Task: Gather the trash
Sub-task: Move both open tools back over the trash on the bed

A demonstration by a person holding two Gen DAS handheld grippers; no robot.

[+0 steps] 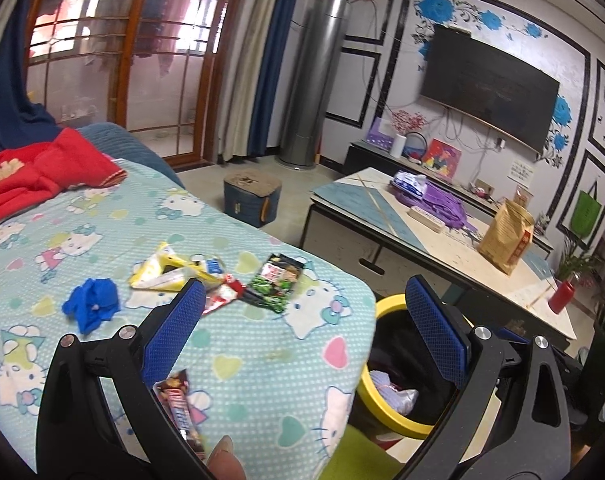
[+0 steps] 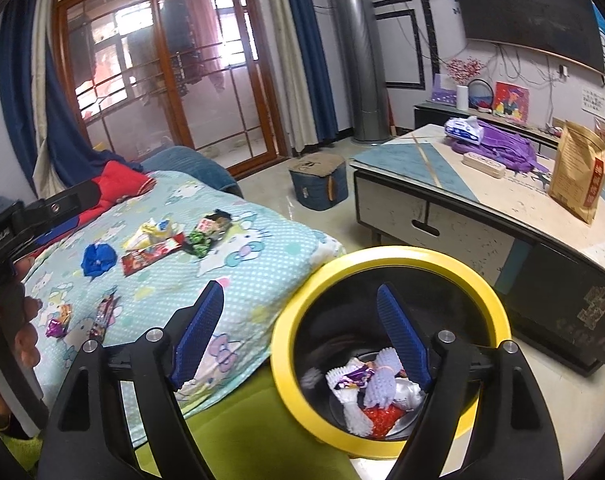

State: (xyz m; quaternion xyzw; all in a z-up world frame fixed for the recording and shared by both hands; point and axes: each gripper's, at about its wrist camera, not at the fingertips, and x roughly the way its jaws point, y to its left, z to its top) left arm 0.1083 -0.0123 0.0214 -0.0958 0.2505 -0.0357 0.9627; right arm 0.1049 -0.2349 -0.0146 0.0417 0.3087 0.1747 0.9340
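Black tong arms with blue ribbed pads fill the bottom of both views. Both pairs of tongs, the left tongs (image 1: 305, 294) and the right tongs (image 2: 300, 300), stand wide apart with nothing between their pads, and both point downward at a slant. The right pair hangs over the near edge of the bed and the yellow-rimmed bin (image 2: 498, 320), its right pad inside the rim's outline. The left pair points across the bed's corner, with the bin behind its right arm.

Largest in sight is the bed, covered by a pale blue cartoon-cat sheet (image 1: 230, 344). Beyond it stands the desk (image 2: 482, 208), carrying a purple bundle and a brown paper bag (image 2: 578, 172). The bin sits on the floor just beside the bed's corner, holding crumpled white, purple and red scraps.

Trash lies on the sheet: a yellow wrapper (image 1: 170, 272), a green packet (image 1: 276, 282), a red wrapper (image 2: 148, 258) and a crumpled blue scrap (image 1: 92, 306), all near one another. A dark candy wrapper (image 1: 180, 404) lies closer, by the left arm.

Only the right view shows a hand (image 2: 24, 336) gripping the left tool's handle, a small purple wrapper (image 2: 54, 327) and the bin's contents plainly. Only the left view shows a fingertip at the bottom edge and a red can (image 1: 561, 298) on the desk.
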